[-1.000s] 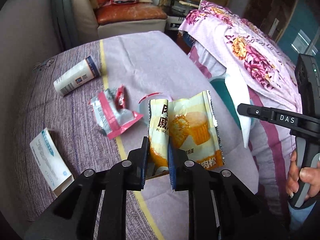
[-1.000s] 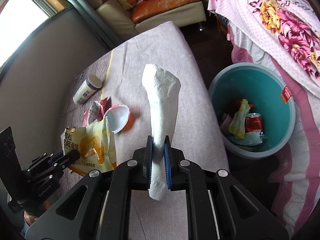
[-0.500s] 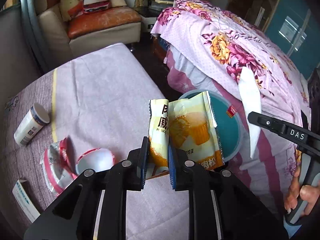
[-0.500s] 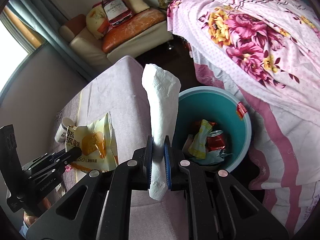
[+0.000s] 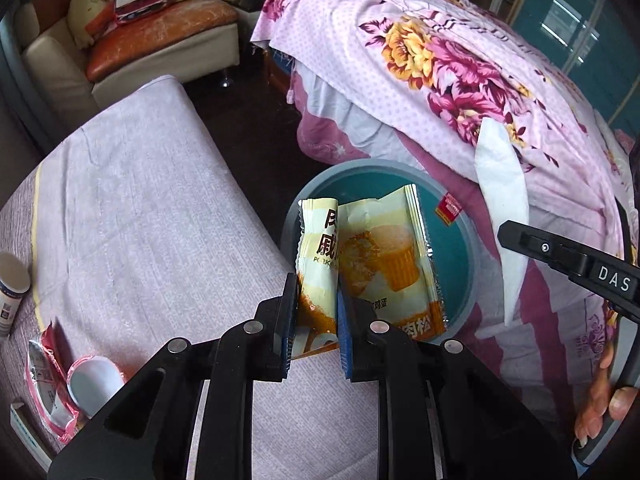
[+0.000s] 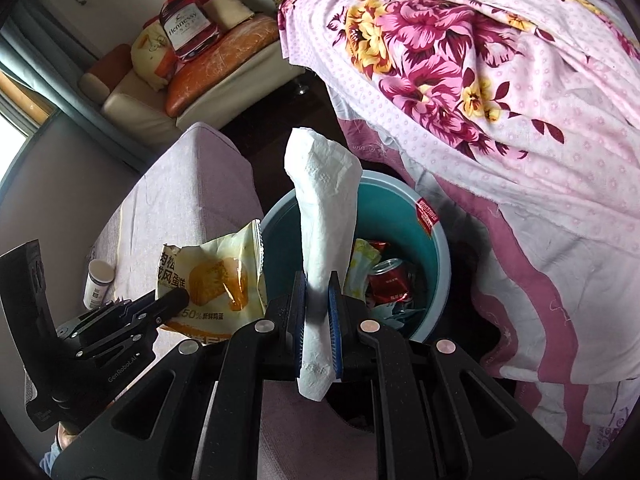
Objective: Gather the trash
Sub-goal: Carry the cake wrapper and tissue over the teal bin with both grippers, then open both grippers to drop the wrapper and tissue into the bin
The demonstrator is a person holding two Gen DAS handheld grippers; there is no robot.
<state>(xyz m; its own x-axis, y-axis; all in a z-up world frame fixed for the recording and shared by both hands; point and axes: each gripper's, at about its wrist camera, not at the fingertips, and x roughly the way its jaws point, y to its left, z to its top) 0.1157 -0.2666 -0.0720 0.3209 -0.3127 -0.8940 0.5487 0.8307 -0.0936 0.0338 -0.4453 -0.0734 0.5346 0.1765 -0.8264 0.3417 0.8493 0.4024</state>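
My left gripper (image 5: 318, 304) is shut on a yellow cake wrapper (image 5: 372, 264) and holds it over the near rim of the teal trash bin (image 5: 460, 264). The wrapper also shows in the right wrist view (image 6: 216, 280). My right gripper (image 6: 318, 296) is shut on a white paper tissue (image 6: 326, 208) that stands up in front of the bin (image 6: 424, 248). The tissue also shows in the left wrist view (image 5: 502, 200). The bin holds a red can (image 6: 390, 284) and other wrappers.
A pink torn wrapper (image 5: 44, 380), a white lid (image 5: 94, 384) and a white pill bottle (image 5: 10, 300) lie on the lilac-covered table (image 5: 132, 216). A floral bedspread (image 6: 500, 80) hangs right of the bin. A sofa (image 5: 132, 40) stands at the back.
Both grippers have swung right, off the table toward the bin, still holding the wrapper and the tissue. The bin now sits right behind both items.
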